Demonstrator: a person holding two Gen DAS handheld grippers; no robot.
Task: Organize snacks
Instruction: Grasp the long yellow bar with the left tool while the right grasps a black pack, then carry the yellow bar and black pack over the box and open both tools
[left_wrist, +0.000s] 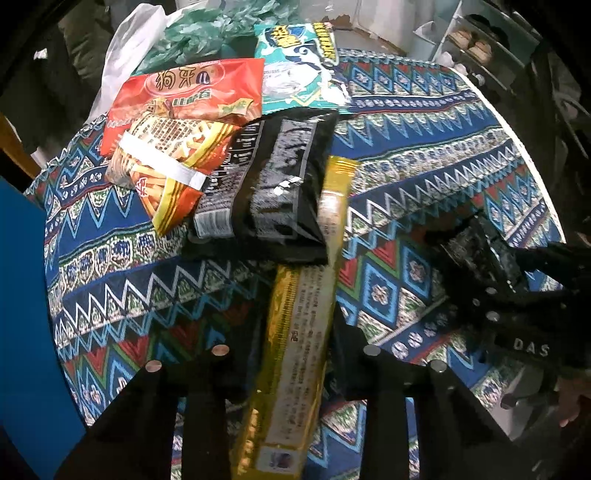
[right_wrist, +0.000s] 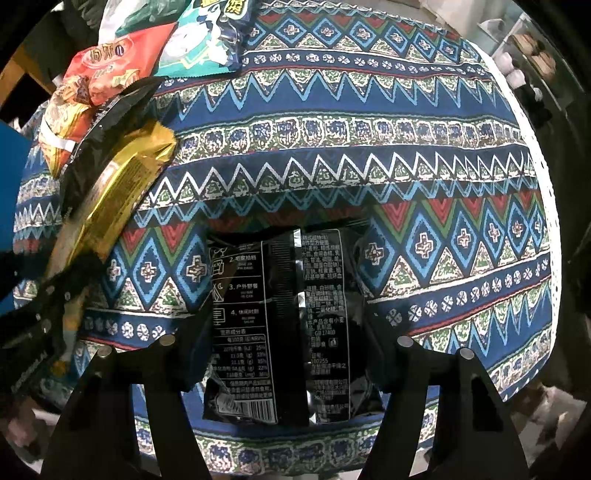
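The left gripper (left_wrist: 291, 354) has its fingers clamped on a long gold packet (left_wrist: 295, 347). The right gripper (right_wrist: 284, 339) grasps a black snack bag (right_wrist: 277, 325) on the patterned tabletop (right_wrist: 369, 155).

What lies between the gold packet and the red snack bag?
In the left wrist view, a black bag lies between the gold packet and the red snack bag.
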